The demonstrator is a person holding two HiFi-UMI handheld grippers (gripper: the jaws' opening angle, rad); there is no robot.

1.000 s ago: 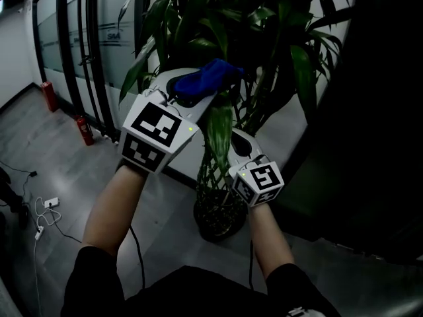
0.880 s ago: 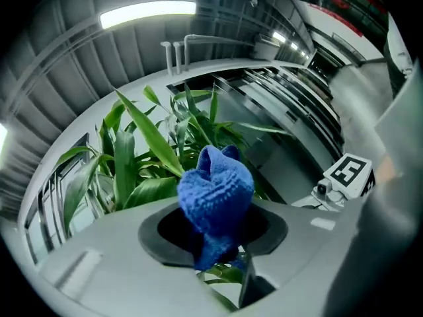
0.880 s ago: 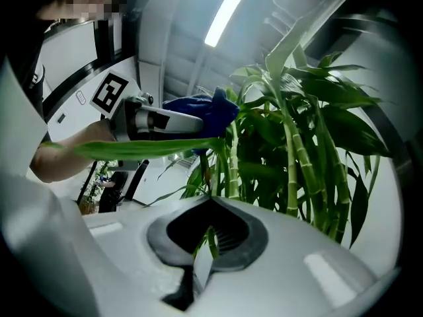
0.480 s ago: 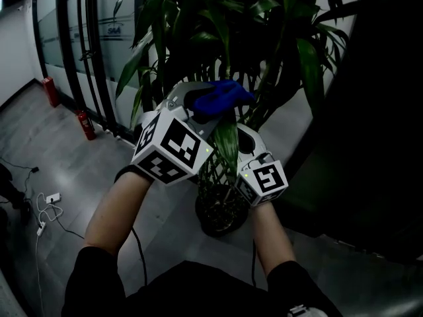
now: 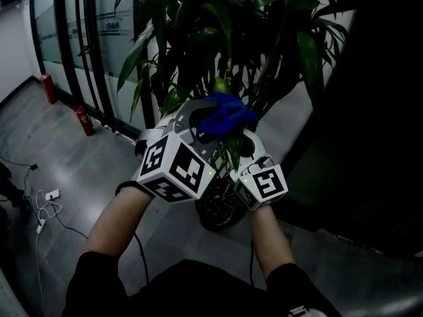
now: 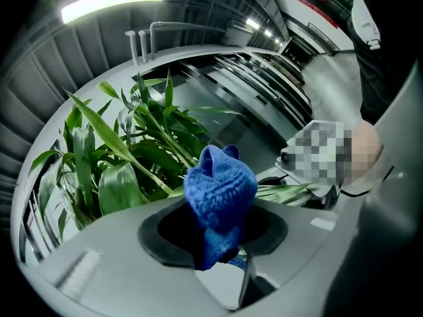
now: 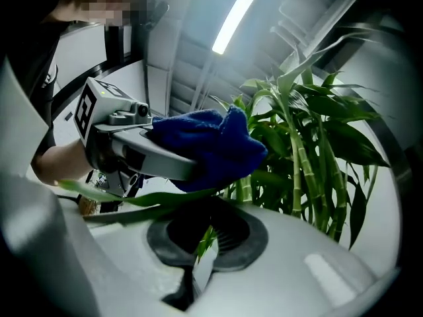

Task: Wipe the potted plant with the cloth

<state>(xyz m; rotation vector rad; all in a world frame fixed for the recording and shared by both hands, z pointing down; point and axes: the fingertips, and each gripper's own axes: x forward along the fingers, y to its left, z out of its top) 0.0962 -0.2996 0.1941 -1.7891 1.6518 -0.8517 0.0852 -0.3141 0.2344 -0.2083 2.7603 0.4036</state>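
The left white plastic gripper [image 6: 236, 273] clamps a fuzzy blue cloth [image 6: 220, 189]; close on its right, the right white gripper [image 7: 198, 264] pinches a narrow green leaf [image 7: 207, 238].

- The cloth [image 6: 219, 190] pinched in your left gripper [image 6: 223, 246] is blue fabric with a nubbly, looped weave, fully matt.
- Both shells, your right gripper [image 7: 201, 246] included, look like smooth pale-grey plastic with a soft satin sheen. The recesses round the jaws are dull black.
- The leaf [image 7: 152, 200] nipped between your right jaws is smooth and waxy, and the plant [image 5: 218, 32] shows more glossy green leaves.
- The marker cubes [image 5: 173, 167] carry flat, matt black-and-white print.
- The floor [image 5: 66, 170] is polished grey and reflects the light.
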